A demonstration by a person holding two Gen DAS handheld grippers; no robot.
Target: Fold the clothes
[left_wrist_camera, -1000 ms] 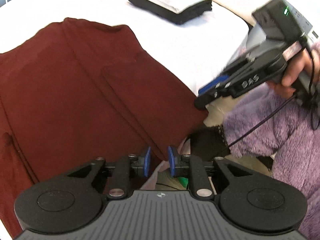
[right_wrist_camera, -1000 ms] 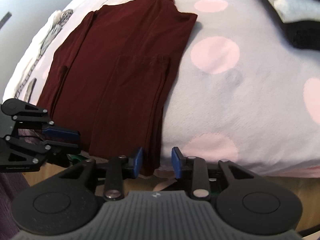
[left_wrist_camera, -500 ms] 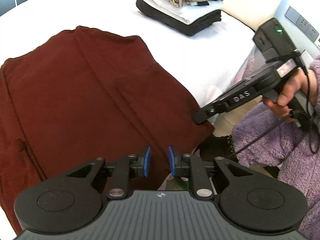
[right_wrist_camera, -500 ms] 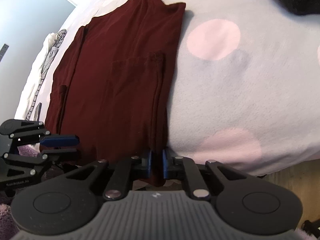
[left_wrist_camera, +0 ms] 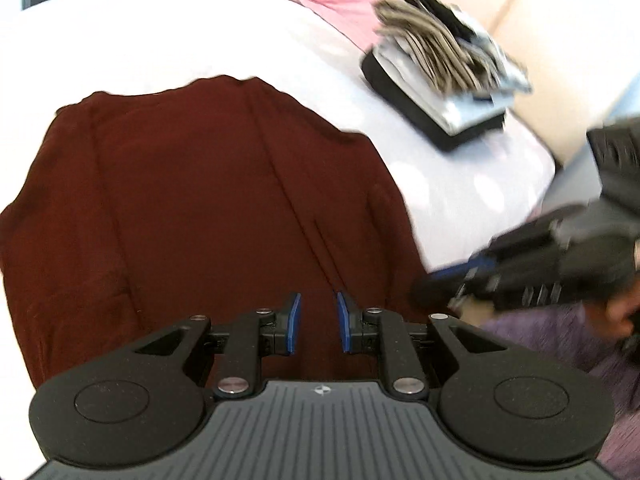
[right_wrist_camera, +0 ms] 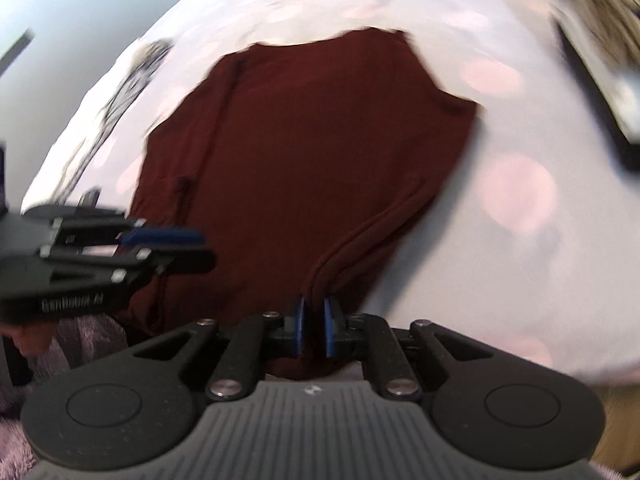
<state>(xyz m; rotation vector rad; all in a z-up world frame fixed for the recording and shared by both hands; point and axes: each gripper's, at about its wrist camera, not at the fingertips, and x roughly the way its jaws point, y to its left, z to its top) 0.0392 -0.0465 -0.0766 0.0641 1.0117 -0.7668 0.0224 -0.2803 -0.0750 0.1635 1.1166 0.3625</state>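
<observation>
Pink-dotted white bedspread [right_wrist_camera: 520, 184] under maroon garment [right_wrist_camera: 304, 152], hem clenched by right hand-held gripper [right_wrist_camera: 313, 326].

Dark maroon garment [left_wrist_camera: 208, 208], long-sleeved by the look, spread mostly flat on the bed and filling the centre and left of the left wrist frame; lengthwise fold lines run down its middle. In the right wrist frame its near right edge [right_wrist_camera: 360, 236] lifts off the bed, hem curling toward bottom centre. Frames motion-blurred; fabric detail unclear.

The garment [left_wrist_camera: 208, 216] lies on the bed [left_wrist_camera: 460, 168], folded pile [left_wrist_camera: 444, 80] behind-right.
</observation>
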